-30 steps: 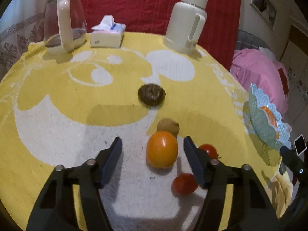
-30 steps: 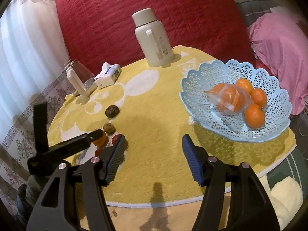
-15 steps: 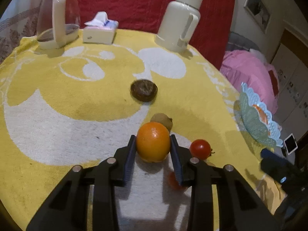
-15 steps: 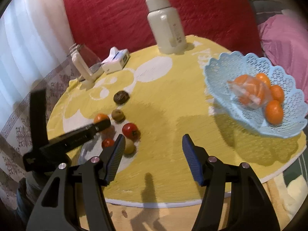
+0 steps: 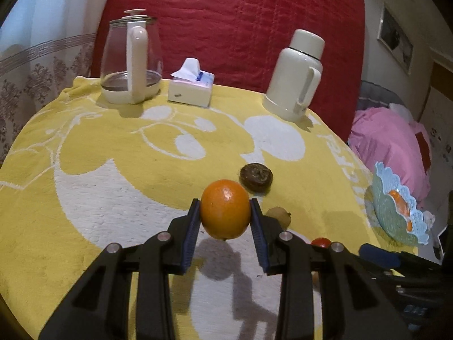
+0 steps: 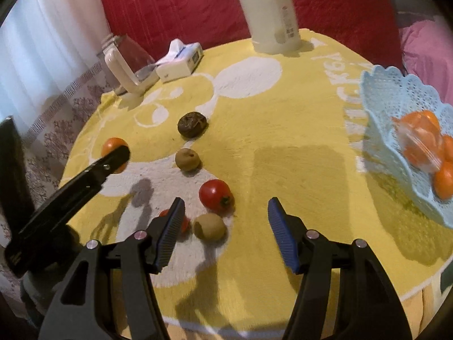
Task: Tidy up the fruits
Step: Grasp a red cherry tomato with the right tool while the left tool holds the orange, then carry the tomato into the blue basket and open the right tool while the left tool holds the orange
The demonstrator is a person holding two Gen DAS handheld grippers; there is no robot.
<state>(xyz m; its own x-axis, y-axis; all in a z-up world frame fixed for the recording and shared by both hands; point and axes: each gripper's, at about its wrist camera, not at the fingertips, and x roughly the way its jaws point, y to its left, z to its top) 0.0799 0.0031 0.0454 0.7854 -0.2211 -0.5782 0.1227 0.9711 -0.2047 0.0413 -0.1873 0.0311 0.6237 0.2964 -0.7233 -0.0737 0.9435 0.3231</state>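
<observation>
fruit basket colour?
Light blue, lacy openwork basket; clearest in the right wrist view.

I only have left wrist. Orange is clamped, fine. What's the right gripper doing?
Observer: The right gripper is open and empty, above the yellow cloth.
Operator: Anything under it?
Observer: A tomato and a brownish fruit lie between its fingers in that view, untouched.
Operator: Basket contents? I see it edge-on.
Observer: The blue basket holds loose oranges plus a clear bag of oranges.
</observation>
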